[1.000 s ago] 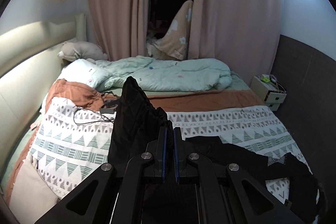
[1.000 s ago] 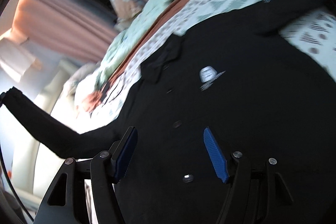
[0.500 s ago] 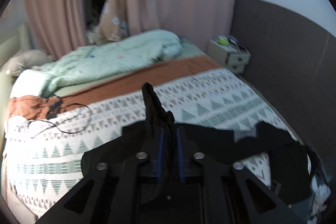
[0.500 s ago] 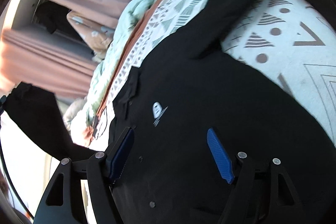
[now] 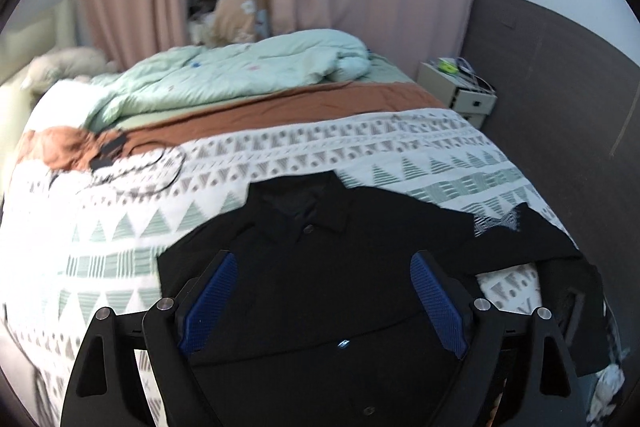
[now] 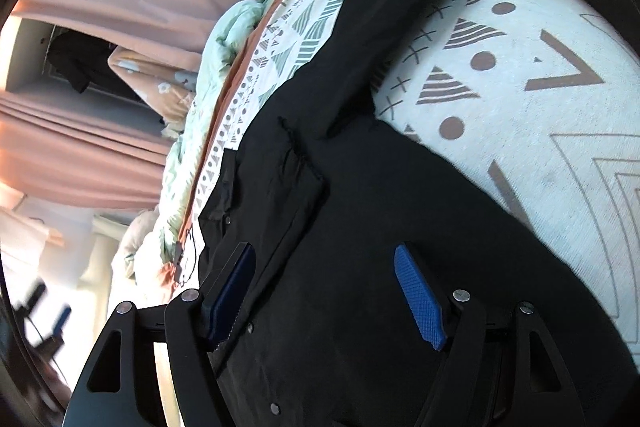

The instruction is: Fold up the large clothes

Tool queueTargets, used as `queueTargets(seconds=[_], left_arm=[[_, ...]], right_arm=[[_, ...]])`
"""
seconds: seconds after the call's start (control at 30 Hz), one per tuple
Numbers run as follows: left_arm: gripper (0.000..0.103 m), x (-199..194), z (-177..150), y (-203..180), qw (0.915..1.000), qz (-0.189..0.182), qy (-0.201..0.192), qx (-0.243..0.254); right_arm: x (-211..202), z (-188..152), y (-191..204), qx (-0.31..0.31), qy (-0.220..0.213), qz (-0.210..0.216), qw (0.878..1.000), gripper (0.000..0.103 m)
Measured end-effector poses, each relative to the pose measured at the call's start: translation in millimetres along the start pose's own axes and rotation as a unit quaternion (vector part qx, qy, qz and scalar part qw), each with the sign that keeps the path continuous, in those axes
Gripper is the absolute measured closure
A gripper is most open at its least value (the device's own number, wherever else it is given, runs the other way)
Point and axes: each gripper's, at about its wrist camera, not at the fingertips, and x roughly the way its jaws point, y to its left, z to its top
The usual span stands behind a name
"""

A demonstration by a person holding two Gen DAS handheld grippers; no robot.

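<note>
Garment: black collared shirt [image 5: 320, 267] is laid front-up on the patterned bedspread [image 5: 120, 227], collar toward the headboard; one sleeve [image 5: 520, 247] is seen stretched out to the right.
Left gripper [image 5: 322, 299]: jaws are held wide apart over the chest; nothing is gripped.
Right gripper [image 6: 326, 291]: jaws are likewise spread, tilted over the placket and chest pocket [image 6: 298, 183]; nothing is held.
Surroundings: mint duvet [image 5: 240, 75], charger cable [image 5: 132, 167], nightstand [image 5: 460, 91] are noted well apart from the work.
Step judged: next fold is to be set up.
Technique: outstretched sleeve should be pinched near the cuff, a single layer only, then carried across the chest; fabric should be kept taut so that no creases are trapped.
</note>
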Motion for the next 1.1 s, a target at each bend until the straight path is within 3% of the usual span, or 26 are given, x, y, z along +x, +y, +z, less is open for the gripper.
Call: queueTargets(seconds=[0.3,0.57,0.67,0.83,1.1], left_arm=[[0.014,0,-80,62,0.9964,0.029,0.015,-0.078],[0.014,-11,-136,112,0.9883,0.057,0.003,-0.142],[0.014,-9,-149,131,0.984,0.072,0.005,-0.163],[0.014,-2,-163,160,0.9741,0.062,0.021,-0.216],[0.014,13,-177,181,0.9713,0.072,0.037,-0.224]], right_arm=[[-20,22,2,-0.03,-0.041,-0.015,0.999,0.03],[-37,46,1,-0.052,-0.083,-0.048,0.994,0.03],[-43,55,6,-0.065,-0.088,-0.067,0.992,0.03],[-57,83,8,-0.083,-0.095,-0.086,0.988,0.03],[-53,120,-4,-0.095,-0.093,-0.107,0.985,0.031]])
